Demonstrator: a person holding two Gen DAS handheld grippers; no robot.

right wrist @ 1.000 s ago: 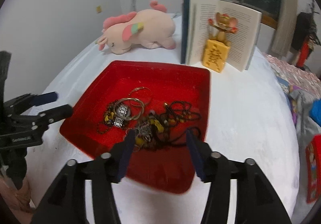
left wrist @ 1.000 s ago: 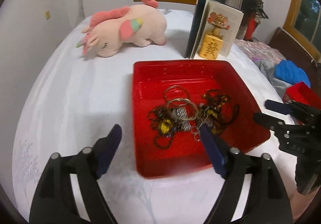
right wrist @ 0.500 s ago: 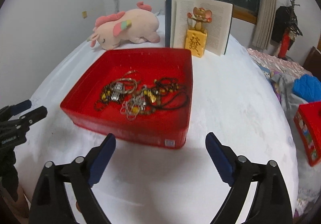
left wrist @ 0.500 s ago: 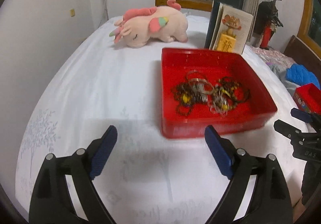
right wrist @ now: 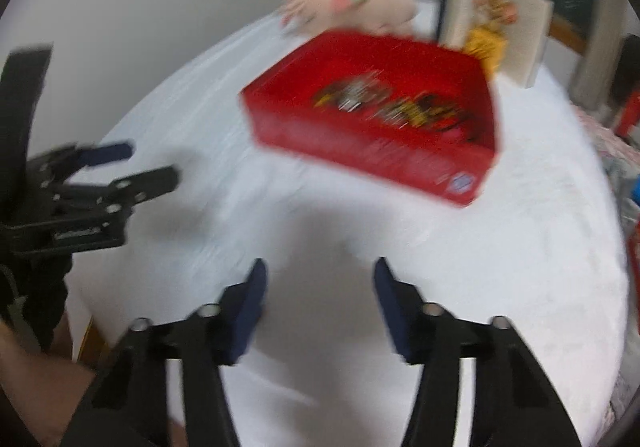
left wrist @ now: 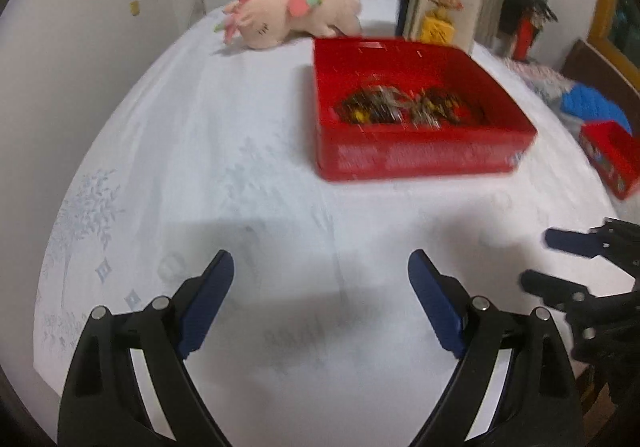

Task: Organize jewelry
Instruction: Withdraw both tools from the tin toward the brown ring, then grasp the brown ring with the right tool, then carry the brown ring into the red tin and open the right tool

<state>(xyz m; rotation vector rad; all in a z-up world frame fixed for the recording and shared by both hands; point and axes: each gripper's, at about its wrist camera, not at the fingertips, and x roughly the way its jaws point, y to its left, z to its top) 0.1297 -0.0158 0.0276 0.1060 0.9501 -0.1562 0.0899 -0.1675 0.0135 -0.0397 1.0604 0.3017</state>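
A red tray [left wrist: 420,159] sits on the white bedsheet and holds a tangled heap of jewelry [left wrist: 408,111], chains and rings mixed together. My left gripper [left wrist: 320,259] hovers open over bare sheet well short of the tray, with nothing between its blue pads. The right wrist view is blurred by motion; there the tray [right wrist: 360,155] and the jewelry [right wrist: 400,107] lie ahead. My right gripper [right wrist: 320,266] is closing over the sheet with nothing between its jaws. Each gripper shows in the other's view: the right gripper [left wrist: 540,259] at the right, the left gripper [right wrist: 148,163] at the left.
A pink plush unicorn [left wrist: 296,11] lies behind the tray, beside an upright open book [left wrist: 440,15] with a yellow figurine in front. A small red box [left wrist: 612,159] and a blue cloth [left wrist: 592,107] sit at the right. A forearm [right wrist: 36,375] is at the bed's near edge.
Both grippers have drawn back from over the tray toward the near edge of the bed. The right jaws spread wide, then narrowed again. The jewelry stays in the tray.
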